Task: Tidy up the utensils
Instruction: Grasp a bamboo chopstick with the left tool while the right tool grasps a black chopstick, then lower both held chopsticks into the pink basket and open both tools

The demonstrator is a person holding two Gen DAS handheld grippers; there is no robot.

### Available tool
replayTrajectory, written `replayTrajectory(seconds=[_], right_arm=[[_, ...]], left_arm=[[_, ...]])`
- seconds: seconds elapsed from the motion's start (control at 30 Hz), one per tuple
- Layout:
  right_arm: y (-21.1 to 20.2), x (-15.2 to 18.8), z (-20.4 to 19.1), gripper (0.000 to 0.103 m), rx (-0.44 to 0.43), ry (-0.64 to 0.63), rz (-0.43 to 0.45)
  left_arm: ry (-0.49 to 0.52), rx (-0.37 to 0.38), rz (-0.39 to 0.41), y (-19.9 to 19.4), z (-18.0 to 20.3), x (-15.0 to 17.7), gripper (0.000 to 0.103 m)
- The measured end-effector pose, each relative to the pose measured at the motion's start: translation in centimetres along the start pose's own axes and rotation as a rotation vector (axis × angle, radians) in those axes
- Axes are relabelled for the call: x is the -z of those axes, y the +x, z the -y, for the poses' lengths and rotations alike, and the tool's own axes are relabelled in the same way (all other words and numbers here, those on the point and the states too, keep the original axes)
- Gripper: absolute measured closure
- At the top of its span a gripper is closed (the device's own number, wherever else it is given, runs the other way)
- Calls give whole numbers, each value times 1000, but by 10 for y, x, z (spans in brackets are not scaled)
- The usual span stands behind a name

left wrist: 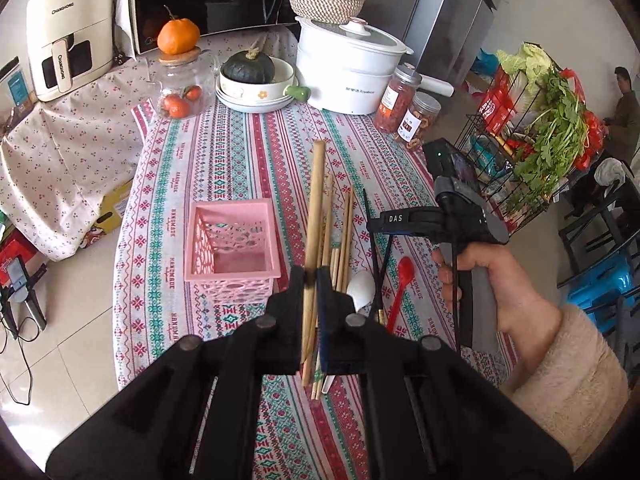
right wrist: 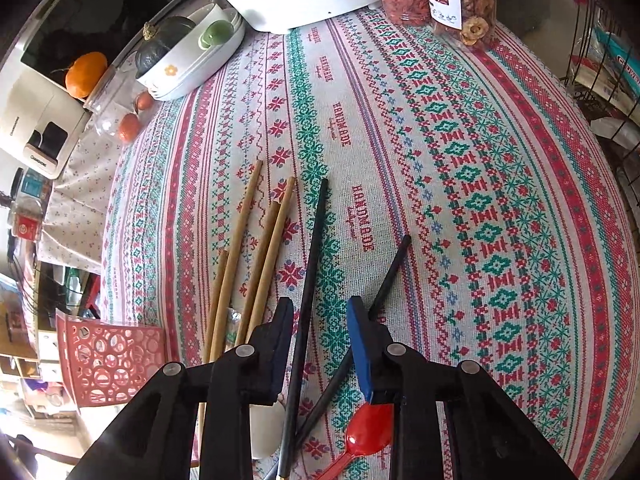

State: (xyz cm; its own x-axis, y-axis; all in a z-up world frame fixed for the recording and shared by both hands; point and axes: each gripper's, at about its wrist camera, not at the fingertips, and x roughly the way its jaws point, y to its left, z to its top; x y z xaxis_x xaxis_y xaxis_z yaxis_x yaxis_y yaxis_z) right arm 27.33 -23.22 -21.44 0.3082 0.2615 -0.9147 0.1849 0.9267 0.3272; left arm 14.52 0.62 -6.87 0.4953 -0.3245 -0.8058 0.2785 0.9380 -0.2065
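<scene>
My left gripper point(left wrist: 310, 280) is shut on a thick bamboo stick point(left wrist: 316, 200), held above the table and pointing away from me. Left of it stands an empty pink basket point(left wrist: 232, 248). Below the stick lie several wooden chopsticks point(left wrist: 342, 240), a white spoon point(left wrist: 360, 290), two black chopsticks point(left wrist: 374, 240) and a red spoon point(left wrist: 404, 276). A hand point(left wrist: 492, 280) holds the right gripper over them. My right gripper point(right wrist: 320, 308) straddles one black chopstick point(right wrist: 314, 248), and its pads stand apart from it. The other black chopstick point(right wrist: 392, 272) passes under the blue finger point(right wrist: 360, 340).
At the back stand a white cooker point(left wrist: 348, 68), two snack jars point(left wrist: 404, 100), a bowl with a squash point(left wrist: 252, 76) and a glass jar of oranges point(left wrist: 180, 92). A wire rack of greens point(left wrist: 532, 140) stands off the table's right edge. A person point(left wrist: 626, 108) sits far right.
</scene>
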Motion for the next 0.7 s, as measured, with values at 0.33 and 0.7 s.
replayTrajectory(seconds=[0.33, 0.7], right_arm=[[5, 1, -22, 97, 140, -102, 33], [-70, 24, -34, 97, 57, -149, 187]], left_arm=[[-37, 35, 9, -22, -35, 16, 97], [-74, 52, 115, -59, -55, 25, 97]])
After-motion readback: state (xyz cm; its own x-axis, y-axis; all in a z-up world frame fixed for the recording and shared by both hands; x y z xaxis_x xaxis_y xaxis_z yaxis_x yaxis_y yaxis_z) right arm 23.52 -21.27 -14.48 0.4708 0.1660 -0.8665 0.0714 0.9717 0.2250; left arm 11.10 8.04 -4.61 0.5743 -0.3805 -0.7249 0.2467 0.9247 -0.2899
